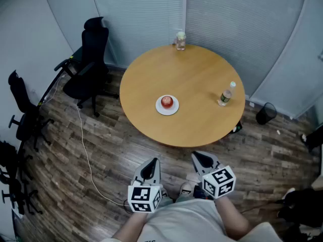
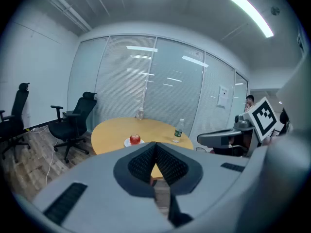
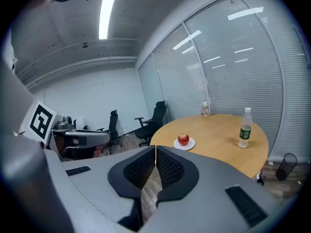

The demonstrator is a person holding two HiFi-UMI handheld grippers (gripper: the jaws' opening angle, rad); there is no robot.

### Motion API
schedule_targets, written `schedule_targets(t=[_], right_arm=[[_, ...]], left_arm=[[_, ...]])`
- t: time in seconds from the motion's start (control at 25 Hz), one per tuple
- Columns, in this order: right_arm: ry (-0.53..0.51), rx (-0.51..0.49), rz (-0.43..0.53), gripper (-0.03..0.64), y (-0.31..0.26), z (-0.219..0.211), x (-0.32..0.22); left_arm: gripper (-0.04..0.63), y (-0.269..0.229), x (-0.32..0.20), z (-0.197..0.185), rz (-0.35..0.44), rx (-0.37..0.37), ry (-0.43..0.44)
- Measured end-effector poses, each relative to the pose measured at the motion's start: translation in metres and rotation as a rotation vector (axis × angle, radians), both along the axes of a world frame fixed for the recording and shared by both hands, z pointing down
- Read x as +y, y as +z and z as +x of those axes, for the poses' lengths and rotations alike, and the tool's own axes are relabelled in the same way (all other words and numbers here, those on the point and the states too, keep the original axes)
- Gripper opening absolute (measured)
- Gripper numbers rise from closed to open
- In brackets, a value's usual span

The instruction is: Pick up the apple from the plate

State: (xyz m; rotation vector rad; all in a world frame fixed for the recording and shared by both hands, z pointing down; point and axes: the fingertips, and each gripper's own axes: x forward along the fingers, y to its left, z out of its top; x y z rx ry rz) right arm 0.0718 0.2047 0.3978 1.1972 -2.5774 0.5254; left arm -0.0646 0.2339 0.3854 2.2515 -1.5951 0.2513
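Observation:
A red apple sits on a small white plate near the front middle of the round wooden table. The apple shows far ahead in the left gripper view, and the apple on its plate likewise in the right gripper view. My left gripper and right gripper hang side by side over the floor, short of the table's near edge. Both are shut with nothing between their jaws.
A clear water bottle stands at the table's right, and a glass jar at its far edge. Black office chairs stand to the left. A white cable runs across the wood floor. A black bin sits at the right.

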Motion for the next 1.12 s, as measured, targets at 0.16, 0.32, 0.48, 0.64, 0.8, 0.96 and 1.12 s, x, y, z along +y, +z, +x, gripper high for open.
schedule_targets(t=[0.16, 0.32, 0.48, 0.64, 0.8, 0.96, 1.12], right_arm=[[-0.003, 0.002, 0.009, 0.034, -0.002, -0.002, 0.002], [-0.007, 0.007, 0.015, 0.034, -0.003, -0.006, 0.002], [0.0, 0.01, 0.019, 0.034, -0.005, -0.011, 0.006], [0.066, -0.048, 0.008, 0.034, -0.009, -0.008, 0.002], [0.105, -0.041, 0.017, 0.035, -0.011, -0.011, 0.002], [0.117, -0.033, 0.009, 0.035, -0.01, -0.021, 0.004], [0.117, -0.017, -0.016, 0.035, 0.0, -0.027, 0.006]], left_arm=[[0.003, -0.002, -0.001, -0.003, 0.003, 0.004, 0.001], [0.003, -0.001, -0.003, -0.005, -0.004, 0.009, 0.013], [0.003, -0.002, 0.0, -0.008, -0.004, 0.008, 0.03], [0.003, -0.003, 0.002, -0.014, 0.0, 0.007, 0.05], [0.003, 0.0, 0.005, -0.02, -0.014, 0.026, 0.097], [0.003, 0.001, 0.006, -0.026, -0.021, 0.009, 0.147], [0.003, 0.006, 0.003, -0.031, -0.025, 0.007, 0.16]])
